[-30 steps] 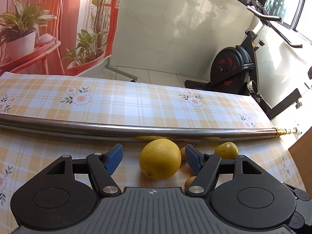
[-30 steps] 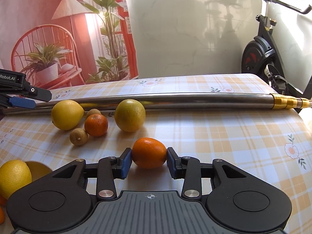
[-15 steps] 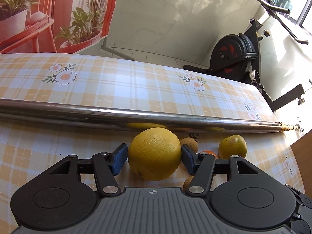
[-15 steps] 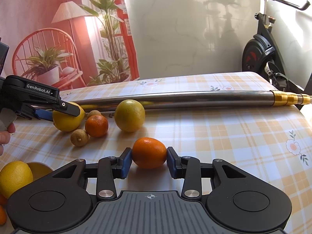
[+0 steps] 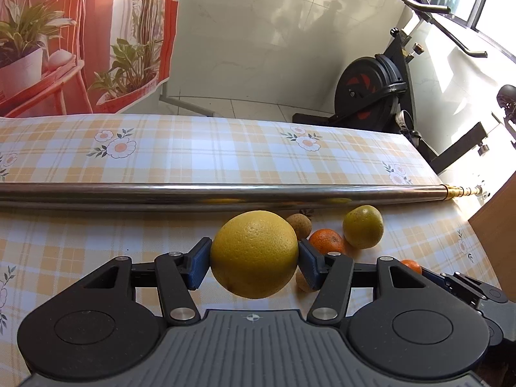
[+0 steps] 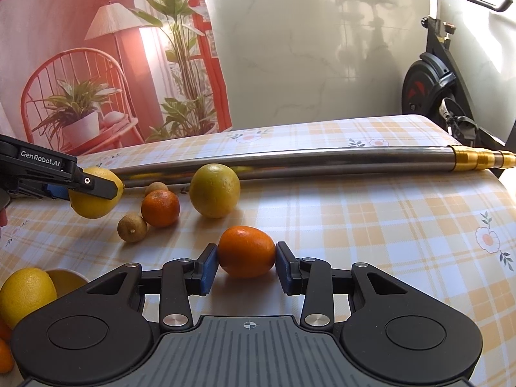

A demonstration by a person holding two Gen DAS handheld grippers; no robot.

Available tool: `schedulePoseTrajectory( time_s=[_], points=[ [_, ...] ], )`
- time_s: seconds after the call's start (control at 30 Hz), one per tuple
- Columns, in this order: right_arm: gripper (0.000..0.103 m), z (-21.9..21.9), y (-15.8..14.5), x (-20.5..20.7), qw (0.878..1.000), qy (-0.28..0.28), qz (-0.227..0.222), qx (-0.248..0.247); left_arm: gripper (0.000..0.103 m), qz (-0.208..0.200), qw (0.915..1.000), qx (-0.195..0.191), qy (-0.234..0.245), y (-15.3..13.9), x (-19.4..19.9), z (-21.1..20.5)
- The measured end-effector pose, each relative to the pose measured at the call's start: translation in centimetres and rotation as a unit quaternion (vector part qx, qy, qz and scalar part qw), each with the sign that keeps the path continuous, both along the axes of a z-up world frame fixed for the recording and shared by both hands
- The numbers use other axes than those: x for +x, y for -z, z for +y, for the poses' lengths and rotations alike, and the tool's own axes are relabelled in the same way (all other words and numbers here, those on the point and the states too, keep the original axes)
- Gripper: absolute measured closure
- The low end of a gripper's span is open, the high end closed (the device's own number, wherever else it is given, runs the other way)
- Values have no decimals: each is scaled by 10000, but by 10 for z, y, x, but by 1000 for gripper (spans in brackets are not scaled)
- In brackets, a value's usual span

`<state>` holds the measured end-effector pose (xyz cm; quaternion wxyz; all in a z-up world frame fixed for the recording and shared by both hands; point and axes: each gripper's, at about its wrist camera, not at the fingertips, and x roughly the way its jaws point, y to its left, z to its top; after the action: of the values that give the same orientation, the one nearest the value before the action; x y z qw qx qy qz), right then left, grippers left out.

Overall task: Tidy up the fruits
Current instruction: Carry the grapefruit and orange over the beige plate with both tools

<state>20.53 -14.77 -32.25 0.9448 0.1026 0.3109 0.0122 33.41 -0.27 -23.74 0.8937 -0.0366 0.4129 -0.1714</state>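
- Left gripper (image 5: 254, 259) is clamped on a large yellow citrus (image 5: 254, 254), lifted clear of the checked tablecloth (image 5: 80, 242), near the steel pole (image 5: 129, 193).
- Right gripper (image 6: 246, 266) is clamped on an orange (image 6: 246, 251), right of the loose fruit cluster (image 6: 160, 203).

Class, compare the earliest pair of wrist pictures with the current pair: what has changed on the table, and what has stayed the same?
The left gripper advanced to the large yellow citrus; its jaws have just been closing and now clamp it, seemingly lifted clear of the tablecloth. Unchanged: the right gripper grips the orange; the other loose fruits and the steel pole lie where they were.
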Motion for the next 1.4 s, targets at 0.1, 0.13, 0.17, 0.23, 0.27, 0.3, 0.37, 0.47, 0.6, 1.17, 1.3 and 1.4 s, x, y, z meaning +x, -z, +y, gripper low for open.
schedulePoseTrajectory(
  time_s=[0.1,0.13,0.17,0.23,0.27,0.3,0.37,0.47,0.6,1.17,1.3,1.4],
  points=[
    [68,2,0,-2,10000,-6,-12,-68,43,-89,9999,-58,81,-14,-24,6],
    [68,2,0,-2,10000,1,-4,-77,43,-96,9999,-90,83,-16,-31,8],
    [68,3,-1,-2,10000,3,12,-96,43,-101,9998,-129,86,-19,-39,11],
    [68,5,-3,-1,9999,-3,71,-126,43,-112,9997,-200,81,-23,-57,15],
    [68,7,-5,-3,9999,-28,101,-137,43,-114,9996,-230,89,-25,-66,17],
    [68,8,-7,-5,9998,-59,89,-145,43,-113,9996,-252,100,-26,-74,18],
    [68,12,-14,-14,9998,-151,33,-157,43,-107,9995,-273,125,-28,-89,19],
    [68,18,-27,-31,9995,-276,-71,-138,43,-122,9993,-295,169,-29,-107,18],
    [68,28,-42,-50,9991,-386,-173,-83,43,-85,9990,-379,241,-27,-126,20],
    [68,59,-64,-128,9970,-673,-326,176,43,184,9984,-265,473,-1,-185,19],
    [68,63,-63,-134,9966,-723,-344,188,43,268,9981,-203,511,4,-189,18],
    [68,64,-61,-140,9964,-750,-331,227,43,313,9980,-145,536,8,-193,16]
  ],
)
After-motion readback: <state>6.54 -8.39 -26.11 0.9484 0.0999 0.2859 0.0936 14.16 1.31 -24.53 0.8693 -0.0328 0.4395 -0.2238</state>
